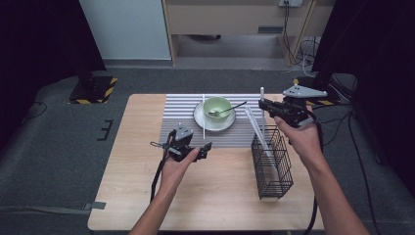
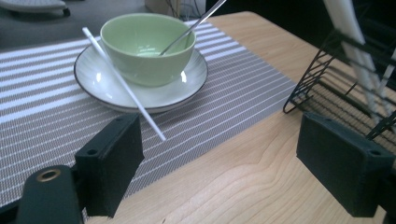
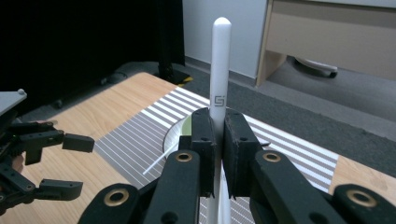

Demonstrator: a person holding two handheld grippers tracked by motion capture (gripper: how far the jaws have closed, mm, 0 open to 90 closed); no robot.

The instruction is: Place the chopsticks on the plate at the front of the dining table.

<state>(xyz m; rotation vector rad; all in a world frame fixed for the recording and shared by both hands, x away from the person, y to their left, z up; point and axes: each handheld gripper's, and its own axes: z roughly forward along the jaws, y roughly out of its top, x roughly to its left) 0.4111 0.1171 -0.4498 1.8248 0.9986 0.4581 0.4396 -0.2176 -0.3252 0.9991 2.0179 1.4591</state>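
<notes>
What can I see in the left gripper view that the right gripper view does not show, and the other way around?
The left gripper view alone shows the green bowl with a spoon in it, and the black wire basket. The right gripper view alone shows the right gripper shut on an upright white chopstick, with the left gripper open farther off. Both show the striped mat, the wooden table and a white chopstick lying beside the plate.

Wooden table (image 1: 132,191) with striped mat (image 1: 183,115) and wire basket (image 1: 272,164).

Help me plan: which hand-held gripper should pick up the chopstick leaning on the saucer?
Left, probably: the left hand-held gripper is open facing the chopstick; the right hand-held gripper already clamps another chopstick.
</notes>
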